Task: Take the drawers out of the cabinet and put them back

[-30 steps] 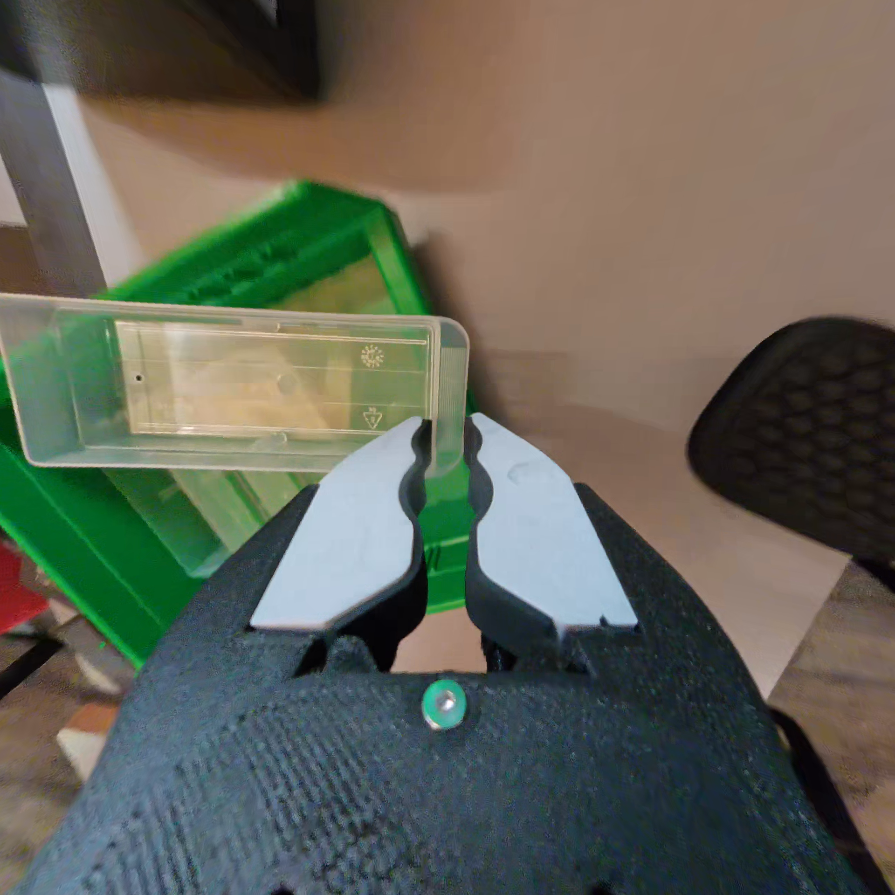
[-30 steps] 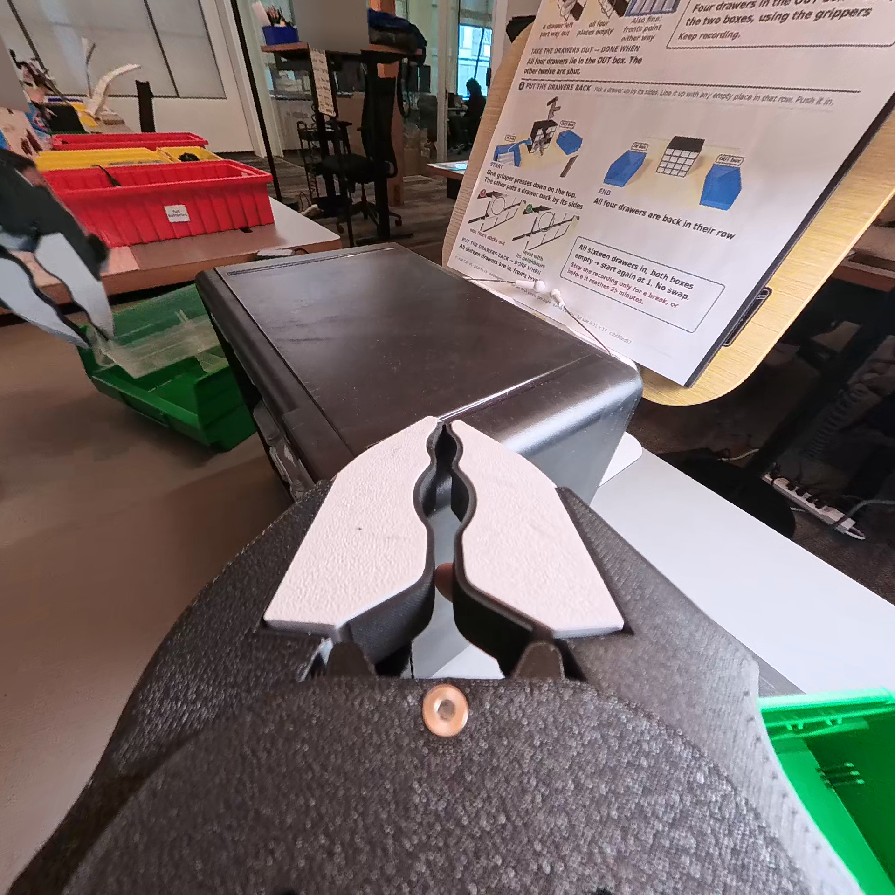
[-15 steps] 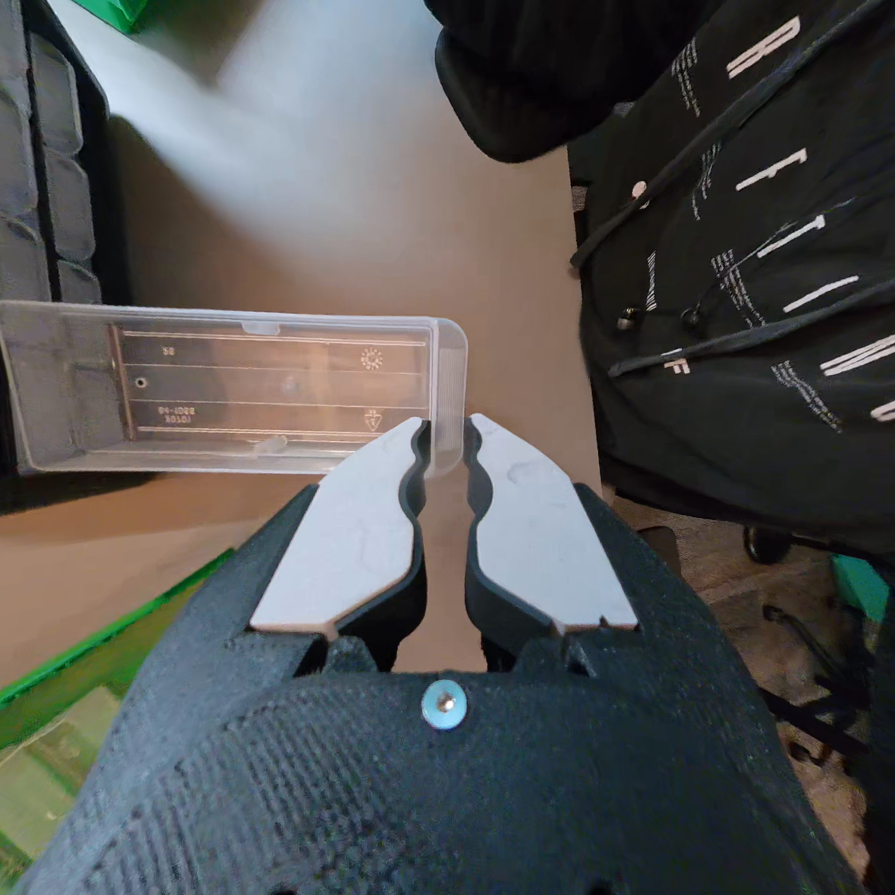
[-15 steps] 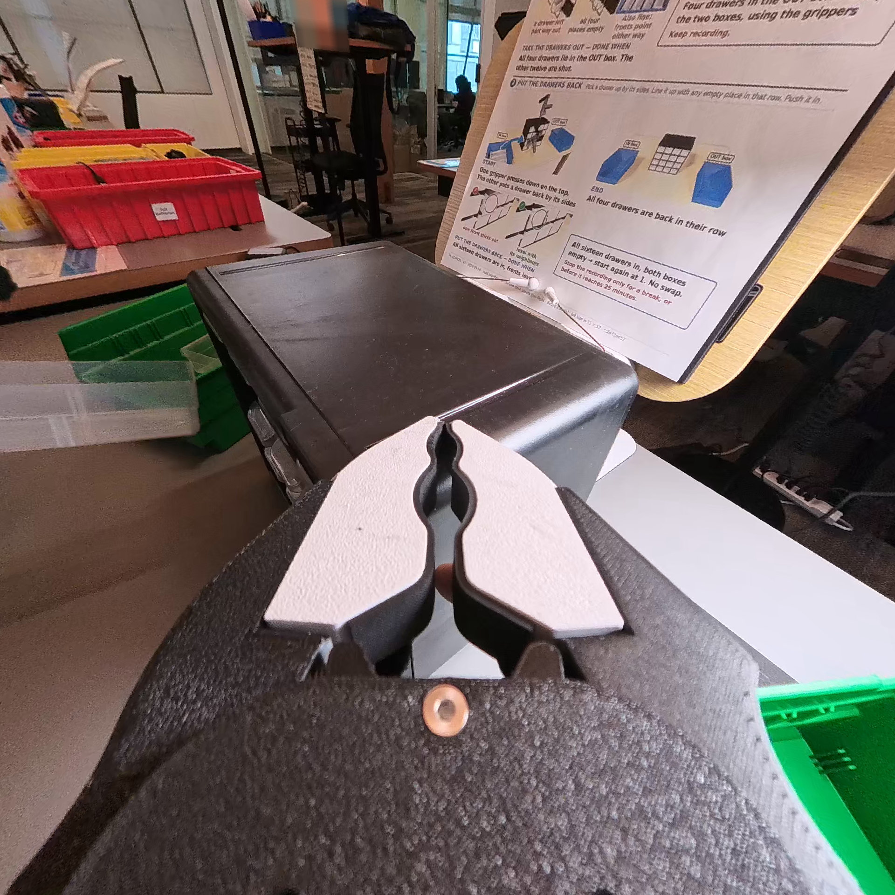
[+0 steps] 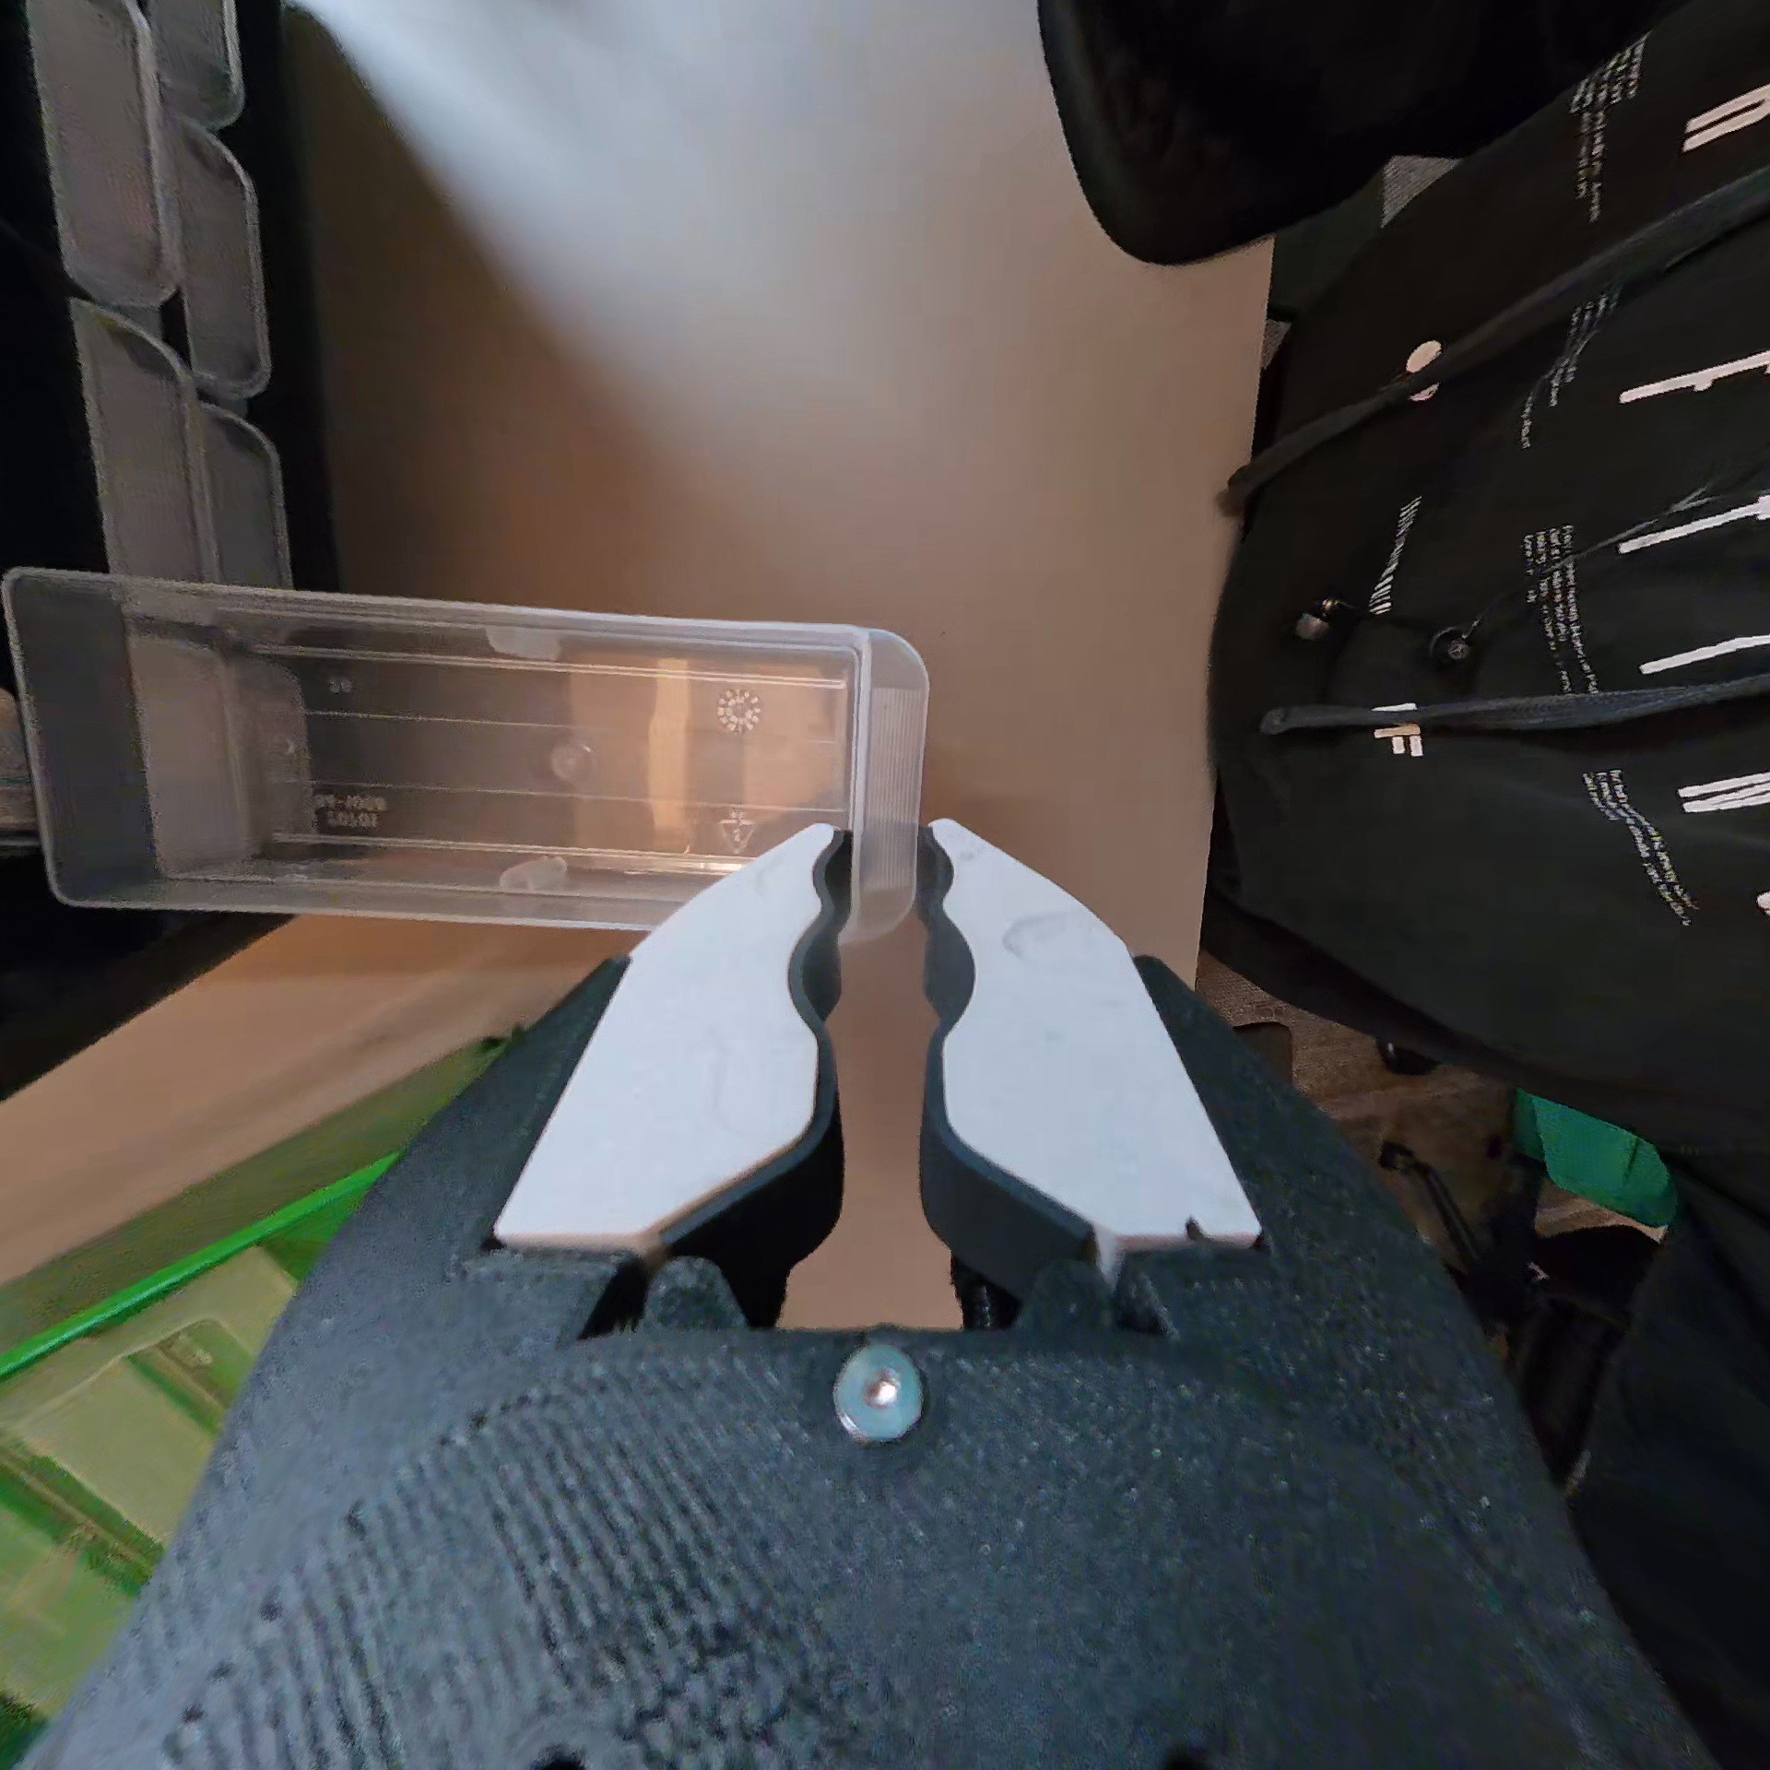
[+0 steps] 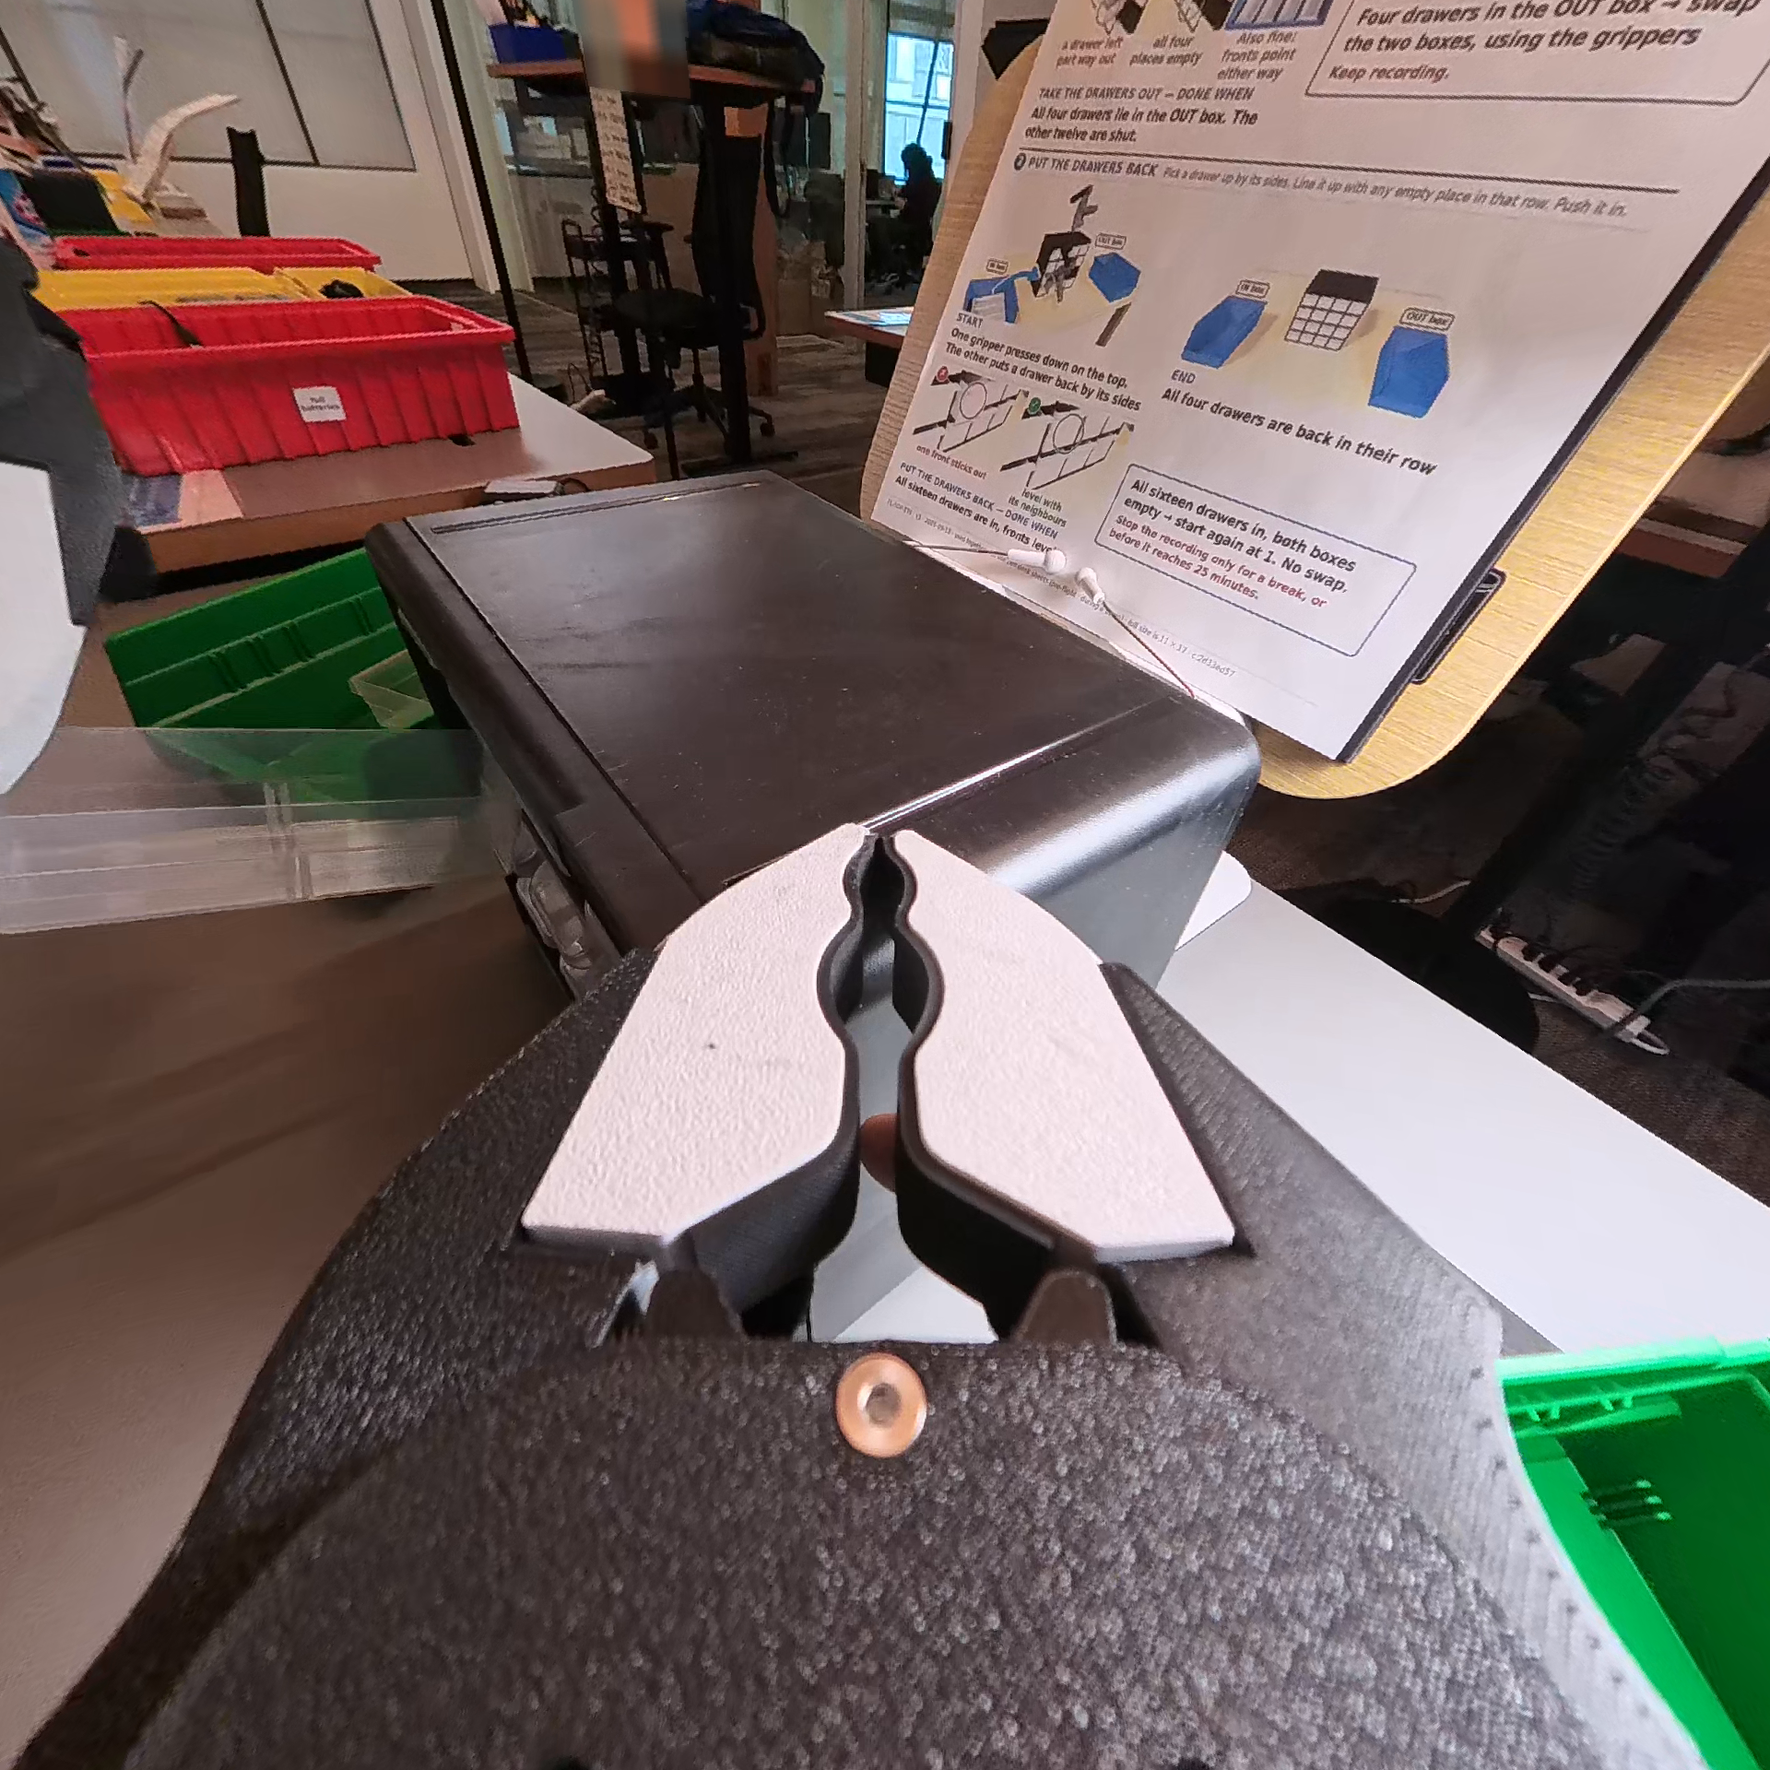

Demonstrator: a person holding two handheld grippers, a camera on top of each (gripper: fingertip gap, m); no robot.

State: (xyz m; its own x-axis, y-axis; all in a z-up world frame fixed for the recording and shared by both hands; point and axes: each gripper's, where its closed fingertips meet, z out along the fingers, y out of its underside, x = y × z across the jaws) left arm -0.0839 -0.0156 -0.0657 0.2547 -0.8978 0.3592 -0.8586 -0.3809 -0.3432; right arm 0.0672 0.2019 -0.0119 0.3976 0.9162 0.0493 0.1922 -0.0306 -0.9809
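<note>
My left gripper (image 5: pixel 883 843) is shut on the front handle end of a clear plastic drawer (image 5: pixel 460 757). The drawer hangs level above the table, and its far end reaches the front of the black cabinet (image 5: pixel 38 287), where clear drawer fronts (image 5: pixel 144 192) sit in a column. In the right wrist view the same drawer (image 6: pixel 230 833) lies at the left, its end close to the cabinet's front. My right gripper (image 6: pixel 879 843) is shut with nothing between its pads, its tips at the near top edge of the black cabinet (image 6: pixel 766 651).
A green bin (image 5: pixel 115 1360) with clear drawers lies low left of my left gripper; it shows behind the cabinet's left side (image 6: pixel 259 642). Another green bin (image 6: pixel 1647 1494) is at the right. An instruction board (image 6: pixel 1341 335) leans behind the cabinet. A person in black (image 5: pixel 1494 594) sits right.
My left gripper has carried the clear drawer from over the green bin across to the cabinet's front, keeping its hold. My right gripper has stayed shut at the cabinet's top.
</note>
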